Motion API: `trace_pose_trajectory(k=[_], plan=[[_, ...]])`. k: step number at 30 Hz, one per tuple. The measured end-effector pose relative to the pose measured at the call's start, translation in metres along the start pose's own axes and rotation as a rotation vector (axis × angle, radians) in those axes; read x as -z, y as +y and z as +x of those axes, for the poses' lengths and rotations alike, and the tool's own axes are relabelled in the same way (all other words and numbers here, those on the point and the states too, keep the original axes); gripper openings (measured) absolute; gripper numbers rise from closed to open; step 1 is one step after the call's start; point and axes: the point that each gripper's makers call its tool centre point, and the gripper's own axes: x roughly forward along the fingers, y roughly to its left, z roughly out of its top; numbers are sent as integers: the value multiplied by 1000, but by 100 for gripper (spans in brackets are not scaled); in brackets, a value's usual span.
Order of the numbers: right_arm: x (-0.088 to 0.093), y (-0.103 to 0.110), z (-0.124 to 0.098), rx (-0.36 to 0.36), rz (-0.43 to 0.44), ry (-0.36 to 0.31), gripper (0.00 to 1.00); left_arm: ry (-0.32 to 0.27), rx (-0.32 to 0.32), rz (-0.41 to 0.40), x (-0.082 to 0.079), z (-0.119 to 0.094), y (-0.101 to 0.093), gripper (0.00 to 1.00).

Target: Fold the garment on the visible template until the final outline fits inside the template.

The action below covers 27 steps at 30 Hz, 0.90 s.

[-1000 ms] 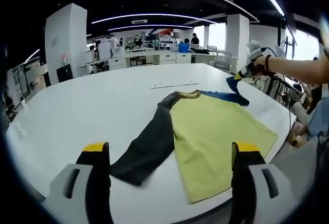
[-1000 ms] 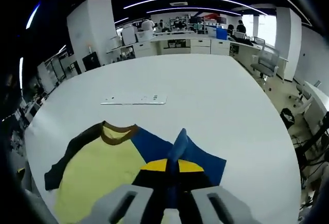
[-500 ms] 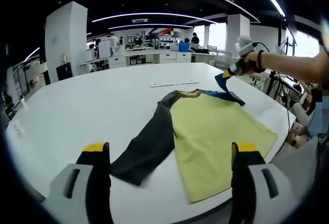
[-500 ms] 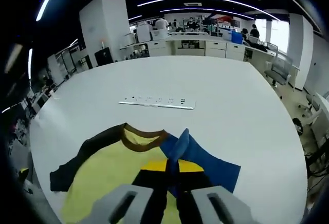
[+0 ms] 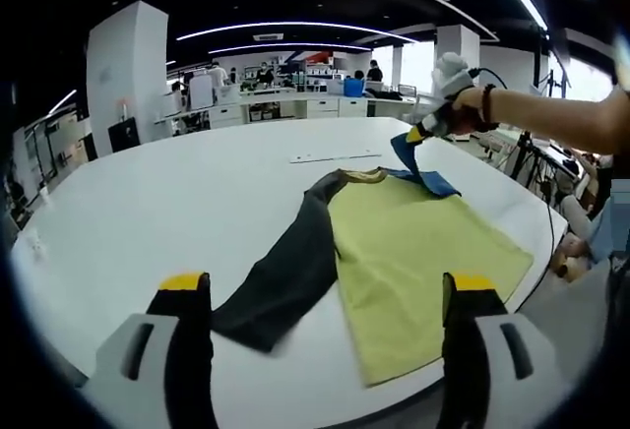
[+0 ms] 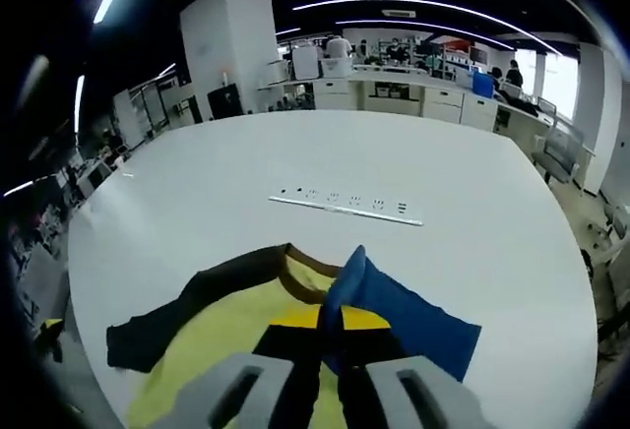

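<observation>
- Left gripper view: the left tool (image 5: 325, 301) stands wide, its two grey jaws with yellow tips apart and holding nothing, over the near edge of the round white bench (image 5: 148, 203).
- A soft shirt (image 5: 413, 252) lies flat on the smooth bench top, with a yellow body, a brown collar and a dark sleeve (image 5: 285, 276) stretched out toward the left tool.
- The blue sleeve (image 5: 411, 161) is pinched at its end by the right tool (image 5: 421, 134), held in a person's hand (image 5: 468, 109), and is lifted off the bench into a draped fold beside the collar.
- Right gripper view: the right tool (image 6: 330, 326) is closed on the blue sleeve (image 6: 404, 316), the cloth bunched into a ridge between the yellow-tipped jaws.
- A long, flat white power strip (image 6: 345, 208) lies on the bench beyond the collar, apart from the shirt (image 6: 236, 331).
</observation>
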Motion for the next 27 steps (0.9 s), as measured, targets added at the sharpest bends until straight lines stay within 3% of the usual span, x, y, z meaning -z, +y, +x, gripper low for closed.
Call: trace_pose_trajectory(k=[11,27], plan=[[4,32,3,-57,-71,3,0,9,-7,-3,4,-1,3,95],[36,71,-1,-160,-156,40,0,19,-11,-8,9,-1,5,94]])
